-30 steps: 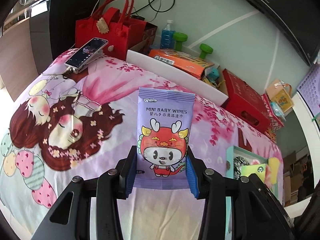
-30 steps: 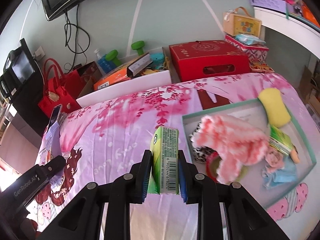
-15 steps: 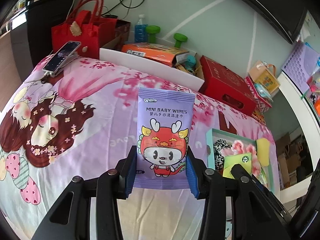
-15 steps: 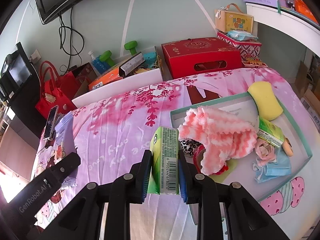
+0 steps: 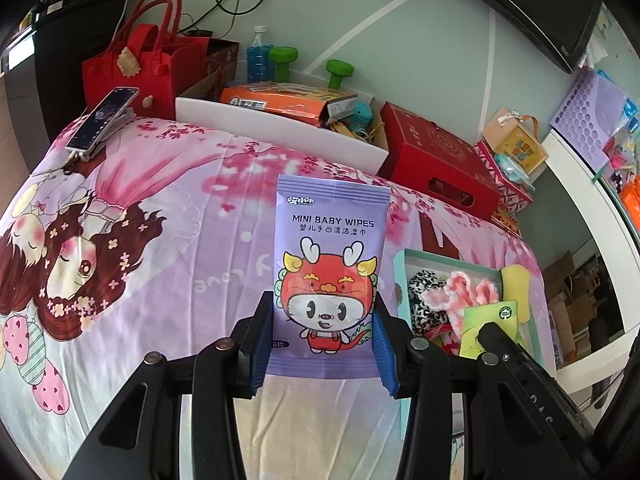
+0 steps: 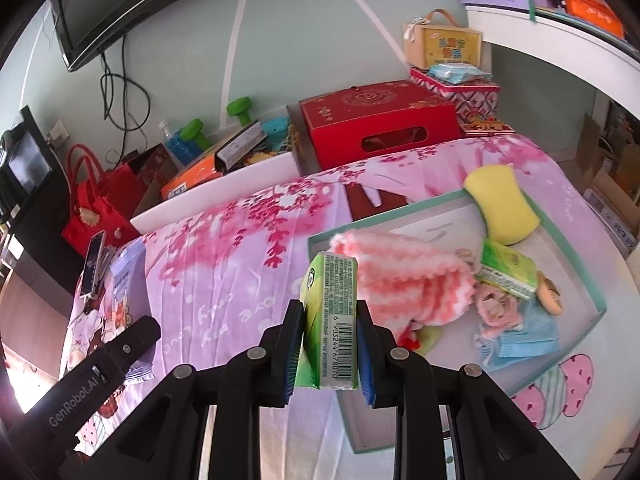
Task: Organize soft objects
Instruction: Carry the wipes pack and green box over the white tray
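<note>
my left gripper (image 5: 323, 340) clamps the wipes pack (image 5: 329, 276) upright; my right gripper (image 6: 329, 350) pinches the green tissue pack (image 6: 330, 320), seemingly above the tray (image 6: 576, 248) edge.

The purple baby-wipes pouch (image 5: 330, 268) is smooth plastic film with a soft sheen, and the green tissue pack (image 6: 330, 320) has a glossy wrapper too. The pink printed bedsheet (image 5: 180, 240) is matt, faintly creased cloth. In the teal cardboard tray (image 6: 576, 256), the pink-and-white knitted piece (image 6: 412, 276) looks fluffy, and at its two o'clock the yellow sponge (image 6: 504, 204) looks matt and porous.
</note>
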